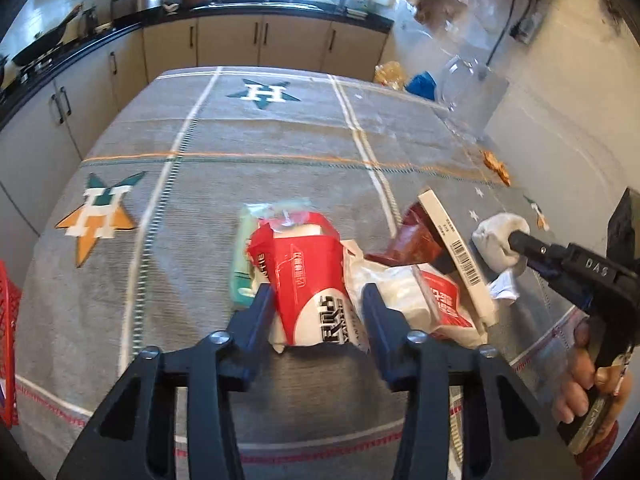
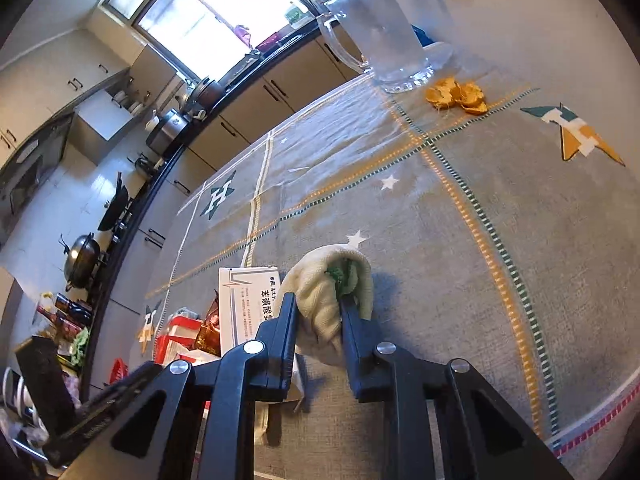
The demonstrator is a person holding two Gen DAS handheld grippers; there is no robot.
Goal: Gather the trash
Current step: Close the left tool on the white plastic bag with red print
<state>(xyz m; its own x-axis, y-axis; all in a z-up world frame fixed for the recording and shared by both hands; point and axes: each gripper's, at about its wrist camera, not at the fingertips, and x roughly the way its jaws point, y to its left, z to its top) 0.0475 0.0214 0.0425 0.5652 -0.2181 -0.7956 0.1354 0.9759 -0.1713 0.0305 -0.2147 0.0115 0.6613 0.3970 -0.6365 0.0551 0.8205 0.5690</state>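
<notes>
Right gripper (image 2: 320, 308) jaws pinch a soft, knitted cream sock (image 2: 326, 292).

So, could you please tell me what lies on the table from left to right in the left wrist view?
Red basket → green packet → red and white wrapper → white box → white cloth, held in the right gripper.

Grey tablecloth (image 1: 280, 152) with white and orange stripes and teal-orange stars; red-and-white wrapper (image 1: 308, 280); cream sock (image 2: 324, 300) with green inside; orange peel (image 2: 456, 96); dark blue fingers (image 1: 256, 312)
</notes>
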